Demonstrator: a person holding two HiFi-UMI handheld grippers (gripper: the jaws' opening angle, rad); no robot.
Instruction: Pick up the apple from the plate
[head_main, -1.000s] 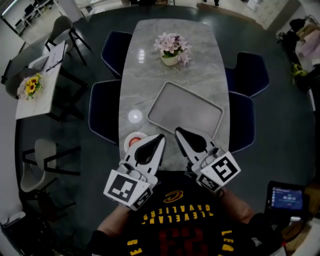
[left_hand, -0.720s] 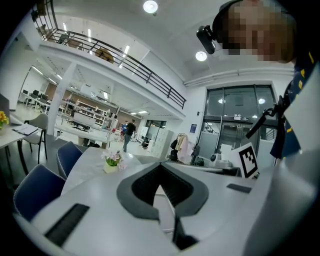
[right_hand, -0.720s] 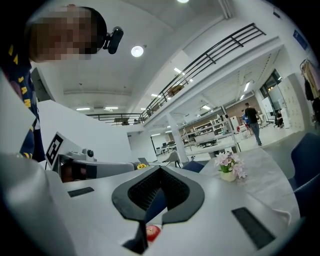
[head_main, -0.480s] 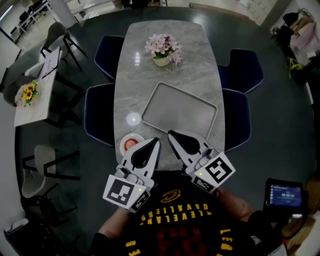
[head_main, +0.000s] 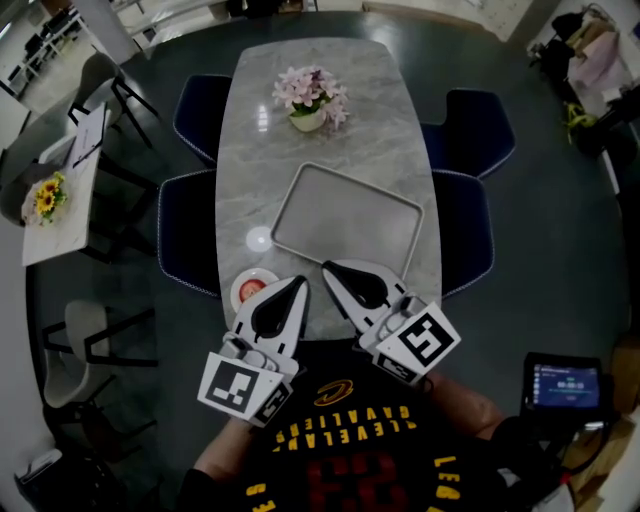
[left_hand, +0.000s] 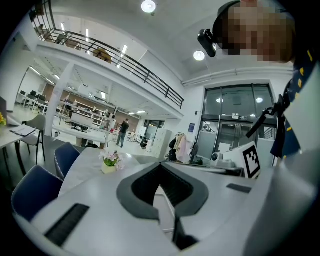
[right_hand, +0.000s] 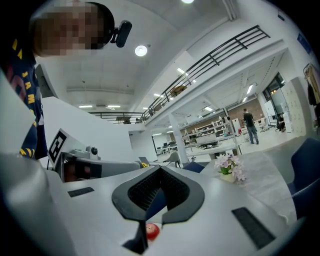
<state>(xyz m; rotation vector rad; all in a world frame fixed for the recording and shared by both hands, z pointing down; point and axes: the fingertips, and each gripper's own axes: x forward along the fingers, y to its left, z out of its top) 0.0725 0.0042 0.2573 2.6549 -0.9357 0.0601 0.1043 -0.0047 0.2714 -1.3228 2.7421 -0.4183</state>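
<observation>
- the left claw (head_main: 300, 284) is clenched on nothing. its two jaws meet at the tip and the hollow between the pads holds only air, which its own view confirms. i judge it has to open before it can take anything.
- the right claw (head_main: 329, 268) is clenched and empty too. its tip is near the left claw's tip, and the two lean toward each other like a loose v. both are held close in front of the person's chest, which looks like a ready pose, not a reach.
- the apple (head_main: 252, 291) is small and red and lies on the little white plate (head_main: 239, 281), just beside the left claw on its outer side. i cannot tell whether the claw is over the plate's rim or only next to it. from the right claw the apple is farther off, beyond the left claw, and shows only as a red spot low in the slit under its jaws (right_hand: 151, 231).
- being so near, the left claw seems the natural one for the pick. it points past the apple, not at it, so i think it needs to turn outward and drop.
- ahead of both tips lies an empty grey tray (head_main: 345, 220), probably put there as a place to set things down.
- well beyond the tray stands a pot of pink flowers (head_main: 312, 95), far from the work.
- everything rests on the marble table (head_main: 330, 145), with dark blue chairs (head_main: 188, 235) along its sides.
</observation>
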